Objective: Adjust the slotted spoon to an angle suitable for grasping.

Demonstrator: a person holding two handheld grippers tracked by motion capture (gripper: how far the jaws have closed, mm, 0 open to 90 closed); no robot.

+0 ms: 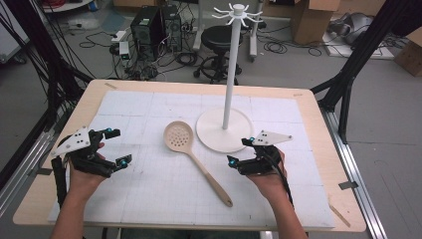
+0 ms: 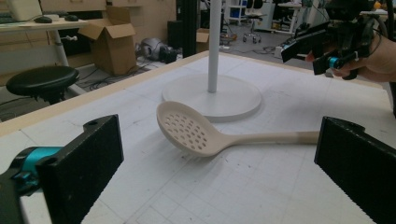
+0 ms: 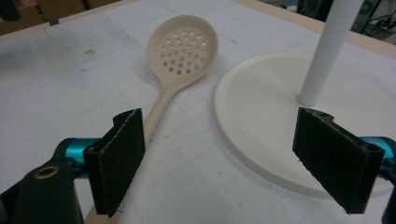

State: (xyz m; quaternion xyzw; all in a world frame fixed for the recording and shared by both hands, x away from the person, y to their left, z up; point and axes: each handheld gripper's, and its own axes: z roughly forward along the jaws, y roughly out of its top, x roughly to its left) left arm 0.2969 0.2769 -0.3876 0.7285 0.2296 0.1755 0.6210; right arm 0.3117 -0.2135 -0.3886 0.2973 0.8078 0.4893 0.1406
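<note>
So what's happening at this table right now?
A person holds a gripper in each hand over a white gridded mat. Between them lies a beige slotted spoon, bowl pointing away from the person, untouched. Beside it stands a white hook stand on a round base. The right gripper is near the spoon's handle and the stand's base, its fingers apart with nothing between them. The left gripper sits open off to the spoon's other side. Nothing has been picked up yet.
</note>
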